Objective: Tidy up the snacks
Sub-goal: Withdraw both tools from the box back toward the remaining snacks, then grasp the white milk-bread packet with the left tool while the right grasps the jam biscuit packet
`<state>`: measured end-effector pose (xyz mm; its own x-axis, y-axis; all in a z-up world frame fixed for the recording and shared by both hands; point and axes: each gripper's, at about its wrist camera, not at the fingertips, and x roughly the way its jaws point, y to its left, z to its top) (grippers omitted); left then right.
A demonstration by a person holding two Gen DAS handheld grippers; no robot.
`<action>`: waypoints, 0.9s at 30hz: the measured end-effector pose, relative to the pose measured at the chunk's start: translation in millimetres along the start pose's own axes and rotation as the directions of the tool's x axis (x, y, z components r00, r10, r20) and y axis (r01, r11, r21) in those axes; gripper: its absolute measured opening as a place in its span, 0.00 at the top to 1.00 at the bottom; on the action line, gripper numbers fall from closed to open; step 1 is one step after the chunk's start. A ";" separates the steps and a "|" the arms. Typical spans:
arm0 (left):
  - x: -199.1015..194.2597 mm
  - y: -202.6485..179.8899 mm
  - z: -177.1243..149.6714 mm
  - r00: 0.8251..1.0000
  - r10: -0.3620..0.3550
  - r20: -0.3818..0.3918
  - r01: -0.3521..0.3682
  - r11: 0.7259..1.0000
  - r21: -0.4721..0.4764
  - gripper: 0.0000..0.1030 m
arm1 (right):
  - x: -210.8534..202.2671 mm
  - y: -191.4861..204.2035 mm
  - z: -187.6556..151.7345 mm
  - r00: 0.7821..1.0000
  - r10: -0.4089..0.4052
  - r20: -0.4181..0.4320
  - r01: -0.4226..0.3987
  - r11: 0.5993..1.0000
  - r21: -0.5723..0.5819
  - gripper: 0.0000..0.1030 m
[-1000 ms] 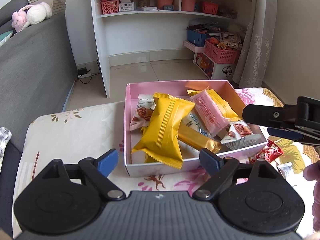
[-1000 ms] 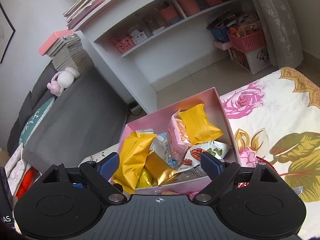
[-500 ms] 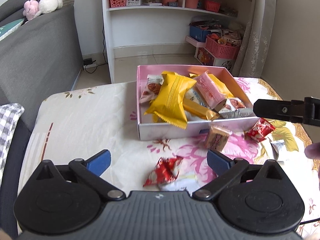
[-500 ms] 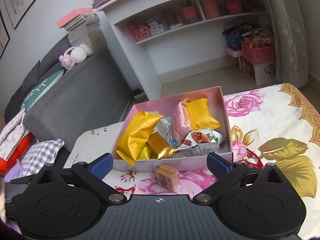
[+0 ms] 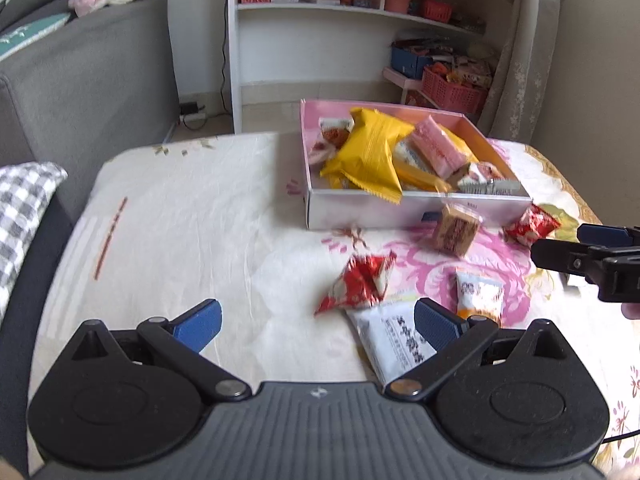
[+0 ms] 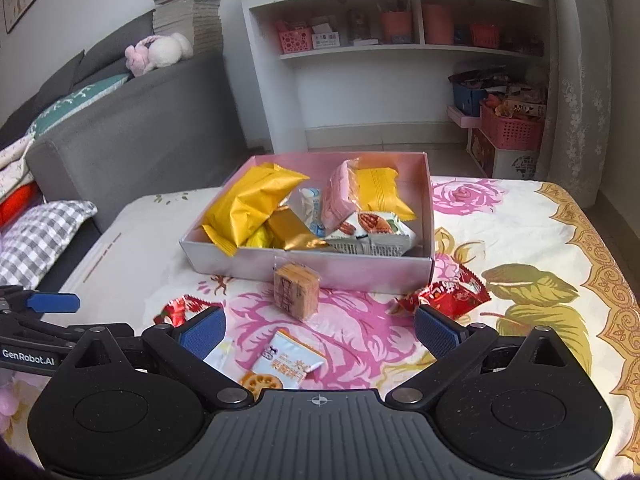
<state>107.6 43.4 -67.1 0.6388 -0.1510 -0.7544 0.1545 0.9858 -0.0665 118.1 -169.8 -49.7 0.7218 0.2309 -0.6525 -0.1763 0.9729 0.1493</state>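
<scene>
Both grippers – left gripper (image 5: 316, 322) and right gripper (image 6: 319, 330) – stood wide and empty over loose snack packets (image 6: 295, 290) before the pink box (image 6: 352, 270); light, crinkly, probably slippery, best pinched across the middle.

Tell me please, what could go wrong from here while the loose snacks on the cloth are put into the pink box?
1. The pink box is already piled high; the large yellow packet rises above its rim, so added snacks may slide out.
2. The brown biscuit pack leans against the box wall, so gripping it may push the box.
3. The red packet overlaps the white packet, so the open left gripper may pinch both.
</scene>
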 end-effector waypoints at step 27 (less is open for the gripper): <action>32.6 -36.1 -24.2 0.998 -0.046 -0.042 0.049 0.996 0.069 0.05 | 42.0 -21.3 -23.6 0.980 -0.065 -0.187 0.088 0.989 0.119 0.01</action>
<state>104.6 4.7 -105.1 0.5985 -0.1928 -0.7776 0.2369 0.9698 -0.0581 136.4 -181.0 -97.8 0.5939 0.1620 -0.7880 -0.0312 0.9834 0.1787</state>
